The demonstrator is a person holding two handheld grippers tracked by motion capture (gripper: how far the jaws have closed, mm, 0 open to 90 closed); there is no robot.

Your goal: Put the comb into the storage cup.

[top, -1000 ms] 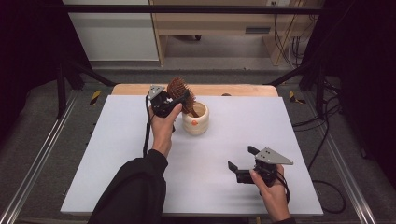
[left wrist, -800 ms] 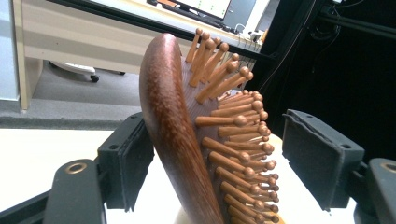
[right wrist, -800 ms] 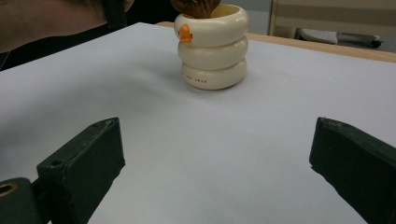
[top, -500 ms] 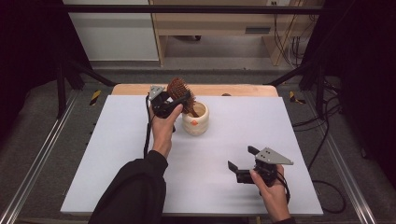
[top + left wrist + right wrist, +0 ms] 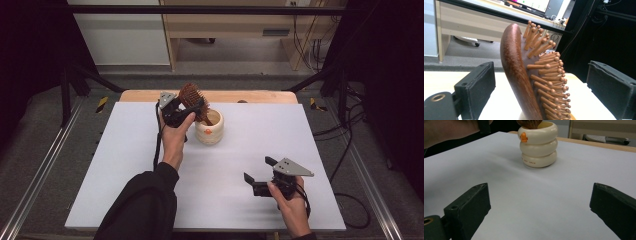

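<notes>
Toward the far edge of the surface point(image 5: 125, 165), a little left of its middle, a cream ringed cup point(image 5: 209, 128) stands upright with a brown wooden hairbrush point(image 5: 192, 96) in it, handle down and head leaning out over the rim toward the left. The left gripper point(image 5: 186, 109) sits right at that head; its jaws have just been opening, and in the left gripper view they stand wide on either side of the hairbrush point(image 5: 524, 75), touching neither its smooth back nor its pegs. So the brush rests on the cup alone. The right gripper point(image 5: 260, 172) waits near the front right corner, jaws spread and nothing between them, looking across bare surface at the cup point(image 5: 538, 145).

My worry is the lean: the head is heavy and high, the cup small. If a jaw catches the pegs as the hand pulls back, the brush could lever the cup over or swing out and drop onto the surface.
</notes>
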